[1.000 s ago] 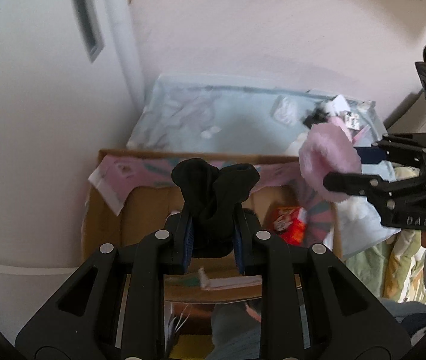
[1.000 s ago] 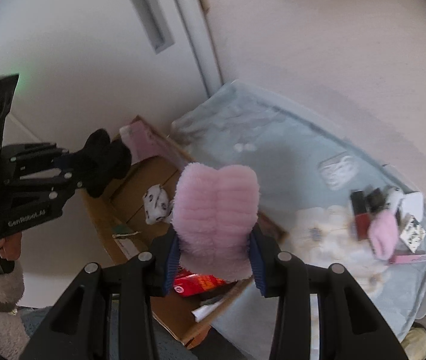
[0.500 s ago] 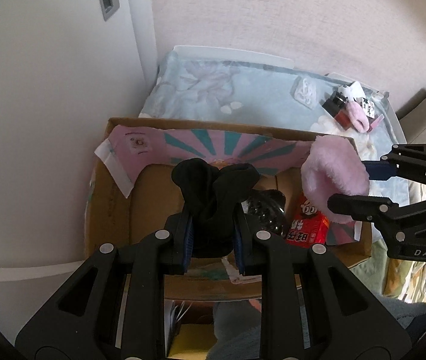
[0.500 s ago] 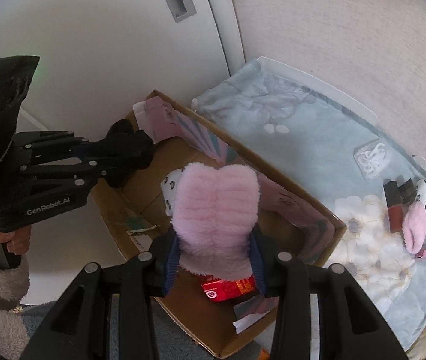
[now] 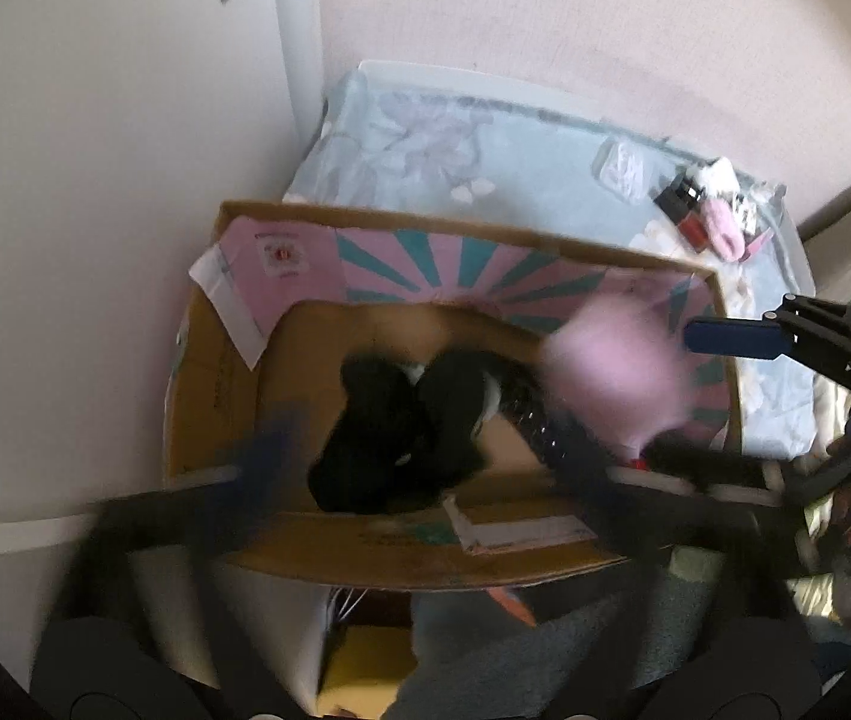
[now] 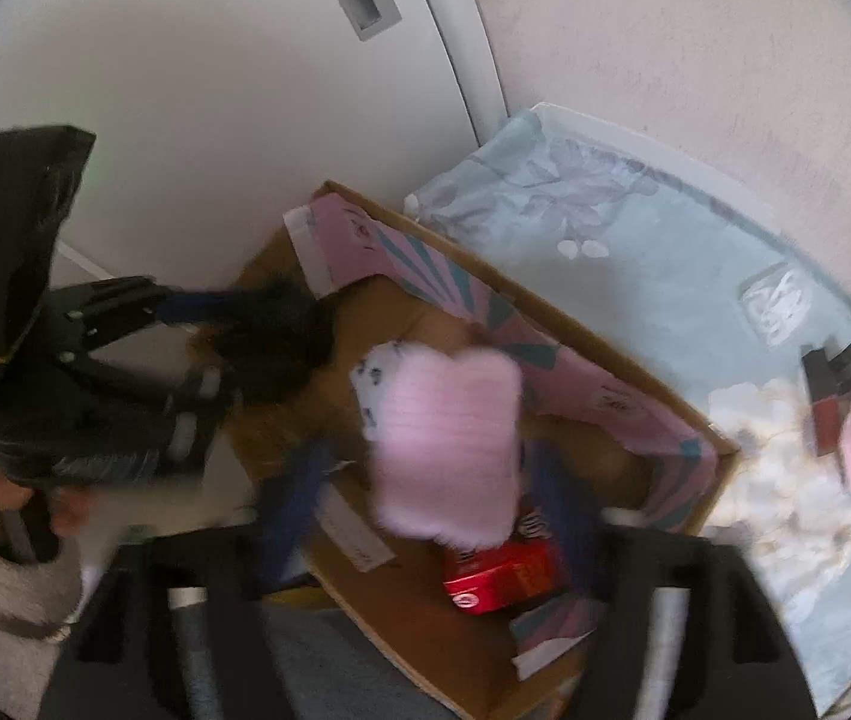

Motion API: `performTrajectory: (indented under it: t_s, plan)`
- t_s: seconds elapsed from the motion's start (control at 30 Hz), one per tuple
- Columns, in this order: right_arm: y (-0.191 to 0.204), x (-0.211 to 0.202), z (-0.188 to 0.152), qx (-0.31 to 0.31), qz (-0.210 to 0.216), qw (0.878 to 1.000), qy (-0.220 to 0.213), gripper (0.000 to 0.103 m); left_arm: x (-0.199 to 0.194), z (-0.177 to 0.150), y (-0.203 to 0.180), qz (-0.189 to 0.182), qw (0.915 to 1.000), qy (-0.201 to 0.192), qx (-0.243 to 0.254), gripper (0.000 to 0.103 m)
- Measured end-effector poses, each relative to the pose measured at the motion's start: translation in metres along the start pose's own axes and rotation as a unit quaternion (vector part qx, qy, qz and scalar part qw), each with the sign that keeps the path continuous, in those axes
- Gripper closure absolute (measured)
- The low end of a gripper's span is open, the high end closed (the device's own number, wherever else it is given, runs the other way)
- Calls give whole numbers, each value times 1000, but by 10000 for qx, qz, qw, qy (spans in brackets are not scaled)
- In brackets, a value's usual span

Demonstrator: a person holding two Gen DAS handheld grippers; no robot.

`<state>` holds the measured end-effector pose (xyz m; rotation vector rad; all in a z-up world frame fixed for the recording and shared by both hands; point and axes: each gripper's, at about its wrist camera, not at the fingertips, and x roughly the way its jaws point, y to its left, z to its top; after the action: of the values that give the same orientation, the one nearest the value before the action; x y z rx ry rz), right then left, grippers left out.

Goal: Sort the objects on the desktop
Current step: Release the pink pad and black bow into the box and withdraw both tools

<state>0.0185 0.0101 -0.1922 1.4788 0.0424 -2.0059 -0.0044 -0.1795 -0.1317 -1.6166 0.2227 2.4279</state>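
Cardboard box: open-topped, set against a white wall, flaps lined pink with teal rays; a white label strip lies on its near flap.

Left gripper: above the left half of the box, pointing steeply down. Its jaws have just been opening and now stand spread wide, both fingers smeared by motion blur.

Black fabric item: a dark bundle, possibly a sock or glove, between the spread left fingers and clear of both pads, over the box floor. Whether it is resting on the floor or falling cannot be told.

Dark studded object: lies in the box just right of the black bundle; its identity is unclear.

Right gripper: above the right half of the box. Its jaws have just been opening and are spread wide, blue pads blurred.

Pink fluffy item: a plush mitten-like piece between the right fingers, free of the pads, over the box interior.

White spotted cloth: in the box, partly behind the pink piece.

Red packet: on the box floor, below the pink piece.

Pale blue floral cloth: covers the surface right of the box.

Small clutter: at the cloth's far right edge, including a small pink fluffy piece and a dark red item.
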Motion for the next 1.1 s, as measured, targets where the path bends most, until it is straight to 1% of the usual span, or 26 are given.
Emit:
performTrajectory:
  t_s: [0.03,0.1,0.17,0.23,0.3,0.37,0.53,0.67,0.83,0.93,1.0,1.1]
  plan:
    - [-1,-1,-1,29,14,10000,-2,0,-4,0,0,-31,9999,-106,9,0]
    - [0,-3,-1,-52,-137,9999,-43,0,-8,2,1,-212,9996,-161,-16,0]
    - [0,-3,-3,-238,-355,9991,-13,1,-12,3,0,-313,9992,-263,7,0]
    - [0,-4,-5,-283,-432,9986,-70,1,-16,5,-3,-240,9991,-346,66,0]
    - [-3,-5,-6,-206,-348,9991,-84,1,-18,8,-7,-109,9992,-368,136,0]
    - [-6,-6,-6,-142,-318,9993,-117,1,-19,9,-9,-97,9991,-389,164,0]
    - [-11,-12,-9,-93,-338,9993,-158,1,-20,11,-17,-146,9989,-399,220,0]
    - [-22,-21,-13,141,-130,9995,-258,1,-22,13,-30,-181,9980,-495,343,0]
    - [-31,-33,-18,218,-125,9990,-360,1,-23,18,-49,-259,9971,-549,455,0]
    - [-41,-39,-20,357,14,9992,-162,0,-22,22,-62,-321,9965,-521,576,0]
    - [-49,-50,-23,450,77,9987,-233,0,-23,26,-72,-385,9959,-514,635,0]
    - [-62,-72,-28,493,-105,9979,-415,0,-23,33,-87,-407,9954,-523,686,0]
